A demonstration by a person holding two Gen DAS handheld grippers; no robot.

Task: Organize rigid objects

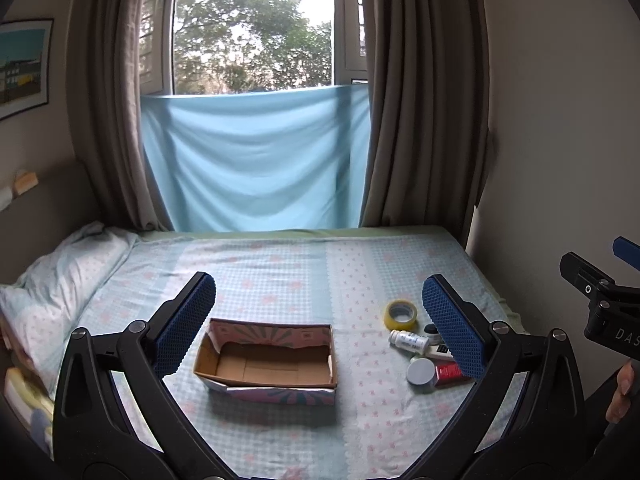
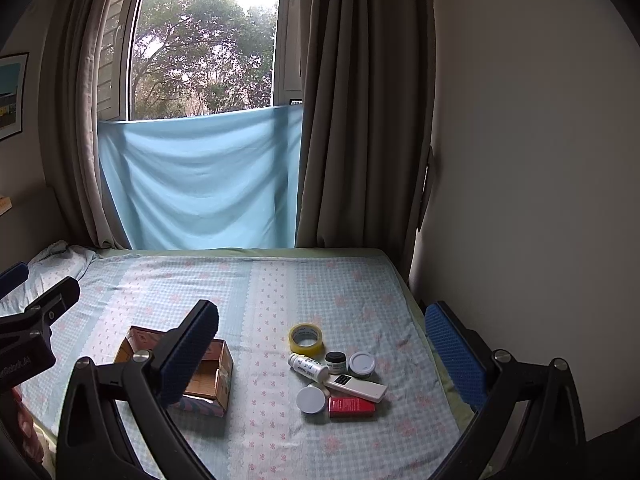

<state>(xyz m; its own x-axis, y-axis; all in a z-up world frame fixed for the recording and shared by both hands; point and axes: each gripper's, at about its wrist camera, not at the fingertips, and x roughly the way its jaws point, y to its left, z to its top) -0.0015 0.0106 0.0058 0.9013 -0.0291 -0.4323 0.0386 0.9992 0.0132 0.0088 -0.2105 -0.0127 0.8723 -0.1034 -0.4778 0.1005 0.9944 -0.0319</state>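
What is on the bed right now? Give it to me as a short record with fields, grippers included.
surface: bed with a patterned sheet
container: open cardboard box, nothing visible inside
loose items: tape roll, white bottle, small dark jar, white-lidded jar, remote, round white lid, red box
item position: clustered to the right of the box, none in it
left gripper: open, holding nothing
right gripper: open, holding nothing

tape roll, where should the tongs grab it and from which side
The tape roll lies flat, hole up, apart at the cluster's far edge. Come from above with the right tongs, one finger in the hole, one outside the far rim, away from the white bottle.
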